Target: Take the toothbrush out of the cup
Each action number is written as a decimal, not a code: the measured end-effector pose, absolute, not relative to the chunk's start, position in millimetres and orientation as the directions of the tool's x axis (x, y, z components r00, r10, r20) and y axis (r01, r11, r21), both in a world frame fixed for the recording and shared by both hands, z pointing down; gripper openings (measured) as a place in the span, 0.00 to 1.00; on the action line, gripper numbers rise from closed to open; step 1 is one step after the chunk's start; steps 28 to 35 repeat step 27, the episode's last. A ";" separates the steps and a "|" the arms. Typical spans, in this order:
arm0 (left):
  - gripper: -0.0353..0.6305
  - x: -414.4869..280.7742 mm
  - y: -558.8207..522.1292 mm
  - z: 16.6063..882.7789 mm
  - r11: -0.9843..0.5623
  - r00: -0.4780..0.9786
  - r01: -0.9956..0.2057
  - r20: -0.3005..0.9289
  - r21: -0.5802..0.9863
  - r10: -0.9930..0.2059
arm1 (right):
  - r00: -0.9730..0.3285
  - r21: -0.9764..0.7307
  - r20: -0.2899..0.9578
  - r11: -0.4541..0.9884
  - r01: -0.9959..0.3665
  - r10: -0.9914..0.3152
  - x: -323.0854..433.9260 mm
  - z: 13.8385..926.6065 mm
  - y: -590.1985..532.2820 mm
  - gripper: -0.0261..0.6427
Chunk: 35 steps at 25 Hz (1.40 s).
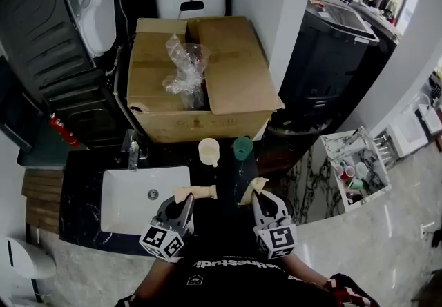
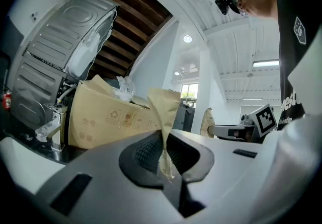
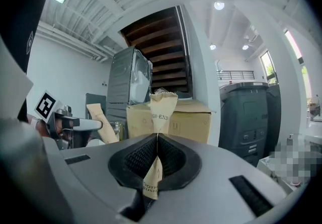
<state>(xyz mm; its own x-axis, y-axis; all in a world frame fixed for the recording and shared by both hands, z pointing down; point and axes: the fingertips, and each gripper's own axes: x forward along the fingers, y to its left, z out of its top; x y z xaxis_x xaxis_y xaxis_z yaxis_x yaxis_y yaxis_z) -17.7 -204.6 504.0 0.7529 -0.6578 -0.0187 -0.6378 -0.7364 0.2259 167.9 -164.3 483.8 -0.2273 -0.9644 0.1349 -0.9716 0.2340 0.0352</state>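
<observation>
My left gripper (image 1: 185, 200) is shut on a tan paper wrapper piece (image 1: 196, 192) just above the counter's front edge, beside the sink. My right gripper (image 1: 255, 196) is shut on a second tan wrapper piece (image 1: 253, 187), apart from the first. In the left gripper view the paper strip (image 2: 164, 112) stands up from between the closed pads. The right gripper view shows its printed piece (image 3: 162, 108) pinched the same way. A cream cup (image 1: 209, 152) and a green cup (image 1: 242, 147) stand on the dark counter behind the grippers. No toothbrush shows in either cup.
A white sink (image 1: 124, 202) with a chrome faucet (image 1: 132, 151) lies left of the grippers. A large open cardboard box (image 1: 228, 78) with crumpled plastic fills the back of the counter. To the right the counter ends, with a white rack (image 1: 353, 167) on the floor below.
</observation>
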 end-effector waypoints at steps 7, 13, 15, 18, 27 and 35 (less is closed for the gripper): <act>0.11 -24.4 -203.8 503.5 -0.730 0.747 -0.643 -0.019 0.232 -0.665 | -0.228 0.035 0.138 0.234 -0.971 -0.964 164.9 481.9 -168.4 0.09; 0.11 -22.8 -203.3 501.2 -0.741 0.758 -0.631 -0.023 0.230 -0.652 | -0.239 0.009 0.148 0.243 -0.970 -0.960 162.7 481.9 -166.5 0.09; 0.11 -22.7 -203.0 500.5 -0.739 0.757 -0.632 -0.020 0.234 -0.653 | -0.243 0.008 0.142 0.246 -0.969 -0.960 160.8 478.7 -166.7 0.09; 0.11 -22.3 -201.9 500.6 -0.746 0.763 -0.625 -0.019 0.229 -0.646 | -0.247 0.020 0.136 0.251 -0.968 -0.960 158.3 475.8 -165.9 0.09; 0.11 -19.6 -200.3 496.2 -0.739 0.761 -0.627 -0.011 0.248 -0.649 | -0.253 0.002 0.148 0.256 -0.967 -0.956 156.8 474.9 -163.8 0.09; 0.11 -19.6 -200.3 496.2 -0.739 0.761 -0.627 -0.011 0.248 -0.649 | -0.253 0.002 0.148 0.256 -0.967 -0.956 156.8 474.9 -163.8 0.09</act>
